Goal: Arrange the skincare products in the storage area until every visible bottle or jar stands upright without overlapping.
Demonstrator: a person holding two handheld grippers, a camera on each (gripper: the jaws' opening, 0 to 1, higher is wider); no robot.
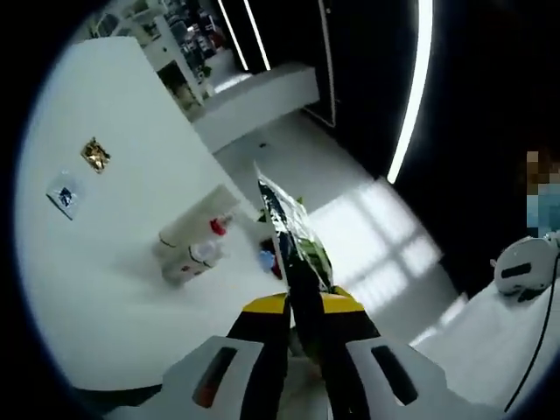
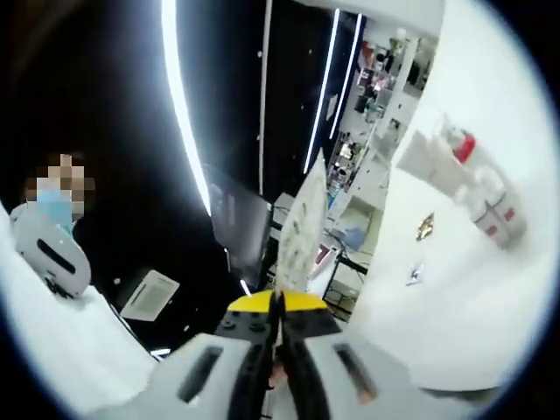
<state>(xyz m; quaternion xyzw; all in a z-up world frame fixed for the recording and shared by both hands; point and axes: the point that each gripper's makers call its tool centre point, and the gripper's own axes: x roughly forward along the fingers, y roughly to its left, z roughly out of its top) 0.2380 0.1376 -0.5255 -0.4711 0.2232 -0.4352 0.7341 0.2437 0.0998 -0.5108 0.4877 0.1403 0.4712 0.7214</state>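
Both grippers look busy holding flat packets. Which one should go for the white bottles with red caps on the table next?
Probably neither until one lets go: the left gripper is shut on a shiny sachet and the right gripper on a pale sachet. After that, left: the bottles lie nearer ahead of it.

Table (image 1: 114, 289): carries every item listed here.
Bottles (image 1: 194, 248): lie together on their sides, mid-table.
Two small packets (image 1: 66, 194): flat on the table, well apart from the bottles, side by side.
Sachet (image 1: 293, 236): upright between the left gripper's (image 1: 302, 302) fingers, in front of the bottles.
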